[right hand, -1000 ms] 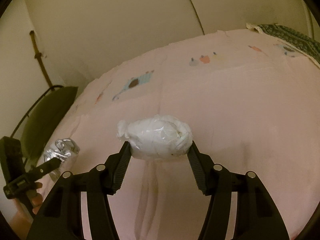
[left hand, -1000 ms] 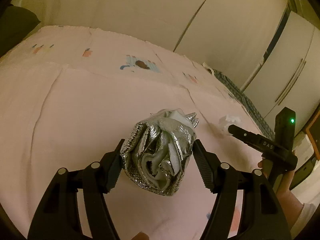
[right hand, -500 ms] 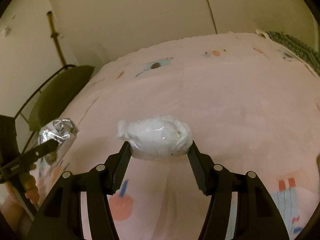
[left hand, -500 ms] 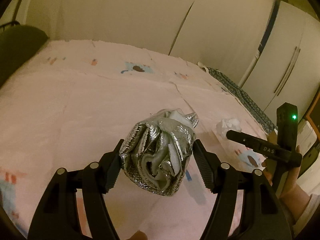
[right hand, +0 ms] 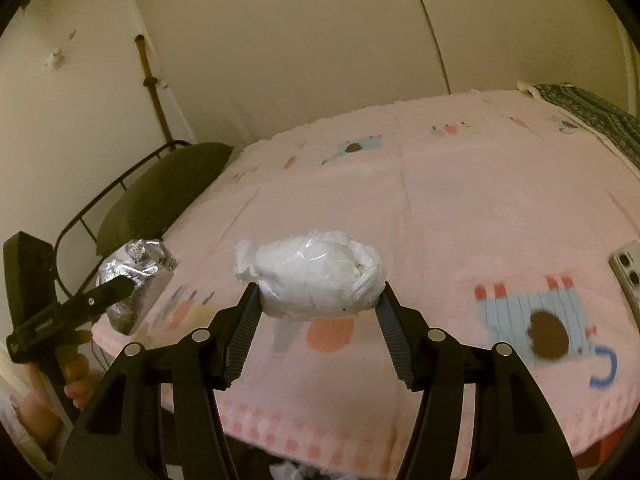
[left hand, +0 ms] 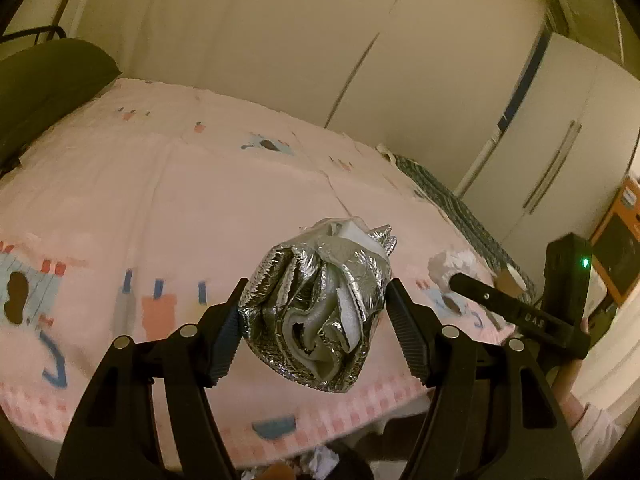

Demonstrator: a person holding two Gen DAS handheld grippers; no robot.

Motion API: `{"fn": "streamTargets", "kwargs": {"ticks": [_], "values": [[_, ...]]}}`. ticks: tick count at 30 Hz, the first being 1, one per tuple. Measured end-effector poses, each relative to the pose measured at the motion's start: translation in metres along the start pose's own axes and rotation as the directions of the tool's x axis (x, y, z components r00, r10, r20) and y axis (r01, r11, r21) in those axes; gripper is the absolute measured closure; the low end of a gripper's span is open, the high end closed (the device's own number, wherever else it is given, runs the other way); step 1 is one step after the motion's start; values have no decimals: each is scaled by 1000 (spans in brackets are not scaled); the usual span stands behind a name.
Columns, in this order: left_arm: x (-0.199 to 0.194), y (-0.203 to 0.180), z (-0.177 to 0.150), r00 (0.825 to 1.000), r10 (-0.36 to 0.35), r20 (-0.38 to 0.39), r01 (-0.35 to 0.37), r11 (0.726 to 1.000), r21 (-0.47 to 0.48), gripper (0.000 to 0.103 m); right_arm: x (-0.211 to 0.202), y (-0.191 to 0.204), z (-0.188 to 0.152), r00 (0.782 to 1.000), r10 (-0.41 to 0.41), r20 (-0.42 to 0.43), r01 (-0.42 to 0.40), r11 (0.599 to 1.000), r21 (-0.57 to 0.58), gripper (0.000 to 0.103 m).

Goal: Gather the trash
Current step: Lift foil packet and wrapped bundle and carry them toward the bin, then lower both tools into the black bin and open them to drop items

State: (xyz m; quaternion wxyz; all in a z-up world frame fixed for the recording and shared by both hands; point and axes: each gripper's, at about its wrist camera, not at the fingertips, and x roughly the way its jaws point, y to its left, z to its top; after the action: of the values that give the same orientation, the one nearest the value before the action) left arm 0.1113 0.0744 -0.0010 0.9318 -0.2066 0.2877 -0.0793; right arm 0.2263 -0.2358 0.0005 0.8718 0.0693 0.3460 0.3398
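Observation:
My left gripper (left hand: 316,308) is shut on a crumpled silver foil bundle (left hand: 320,304) with white lining, held above the near edge of the pink bed cover (left hand: 180,200). It also shows in the right wrist view (right hand: 134,280) at far left. My right gripper (right hand: 318,300) is shut on a white wad wrapped in clear plastic (right hand: 316,276), held above the cover's near edge (right hand: 440,220). The wad also shows in the left wrist view (left hand: 450,266) at the tip of the right gripper's finger.
A dark pillow (right hand: 160,200) and a metal bed frame (right hand: 92,208) are at the left. White wardrobe doors (left hand: 560,140) and an orange box (left hand: 616,240) stand at the right. A phone (right hand: 628,276) lies on the cover at right. Crumpled white scraps (left hand: 324,458) show below the bed's edge.
Both grippers have pulled back toward the near edge of the bed and risen, each still holding its load. The bed's front edge and the scraps below it have come into view.

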Motion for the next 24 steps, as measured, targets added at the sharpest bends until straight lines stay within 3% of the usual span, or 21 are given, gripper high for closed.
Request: {"fn": "streamTargets", "kwargs": {"ticks": [10, 15, 19, 24], "values": [[-27, -34, -63, 992, 61, -112, -54, 996, 69, 36, -16, 27, -40, 995, -9, -101, 1, 997, -78, 48], [-30, -46, -95, 973, 96, -208, -90, 995, 34, 35, -4, 42, -75, 967, -102, -235, 77, 990, -115, 48], [-21, -58, -115, 939, 172, -296, -159, 985, 69, 35, 11, 44, -100, 932, -129, -339, 113, 991, -68, 48], [10, -60, -141, 845, 279, -456, -259, 960, 108, 35, 42, 33, -123, 858, -141, -494, 156, 988, -11, 48]]}}
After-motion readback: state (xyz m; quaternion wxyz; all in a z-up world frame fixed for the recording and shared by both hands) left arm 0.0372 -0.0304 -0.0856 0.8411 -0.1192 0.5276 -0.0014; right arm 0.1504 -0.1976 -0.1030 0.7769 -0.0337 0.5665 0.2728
